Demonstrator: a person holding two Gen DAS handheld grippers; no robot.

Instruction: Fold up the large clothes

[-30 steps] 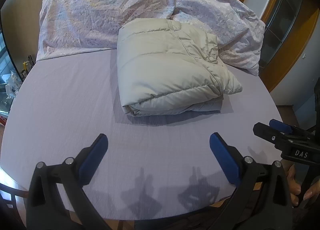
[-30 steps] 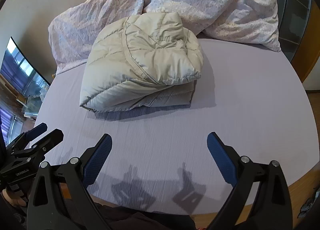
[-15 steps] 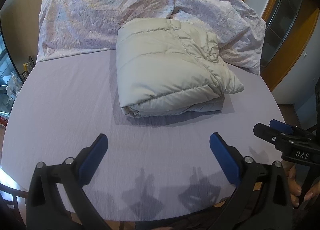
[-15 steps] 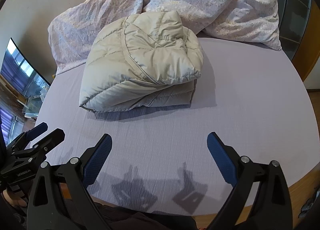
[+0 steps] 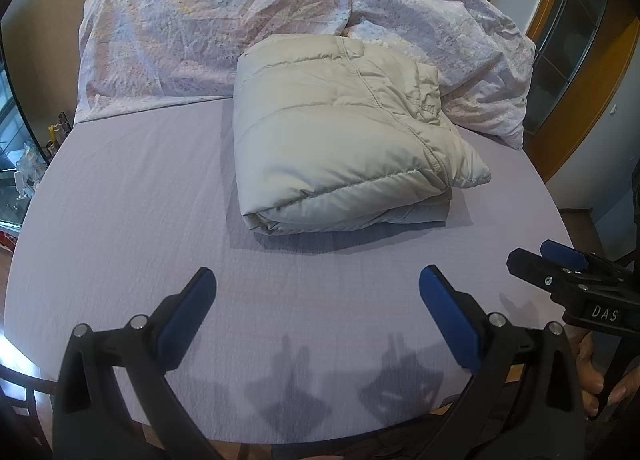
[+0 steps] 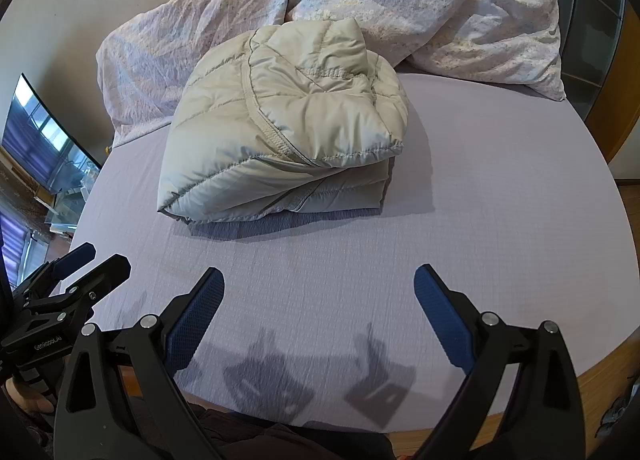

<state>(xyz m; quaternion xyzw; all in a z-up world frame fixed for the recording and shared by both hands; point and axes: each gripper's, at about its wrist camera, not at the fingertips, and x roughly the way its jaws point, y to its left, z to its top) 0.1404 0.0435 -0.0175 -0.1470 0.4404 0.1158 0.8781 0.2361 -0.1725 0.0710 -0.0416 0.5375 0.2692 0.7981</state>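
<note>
Folded beige quilted puffer jacket (image 5: 340, 132) lies in a thick bundle on the lilac-sheeted bed (image 5: 132, 196); both grippers' jaws gape apart, empty, left gripper (image 5: 316, 300) and right gripper (image 6: 318, 300).

folded jacket (image 5: 340, 132) on bed (image 5: 132, 200) | left gripper (image 5: 316, 300) spread, empty

puffer jacket (image 5: 344, 132): showing as pale beige-cream, with quilted stitch lines running across it
bed sheet (image 5: 128, 196): showing as plain light lilac
duvet (image 5: 208, 32): showing as white-lilac with a faint, small speckled print
left gripper (image 5: 316, 292): showing as black, with blue pads (image 5: 448, 316)
right gripper (image 6: 318, 292): showing as black, with textured blue pads (image 6: 440, 316)
door frame (image 5: 576, 108): showing as orange-brown wood
</note>
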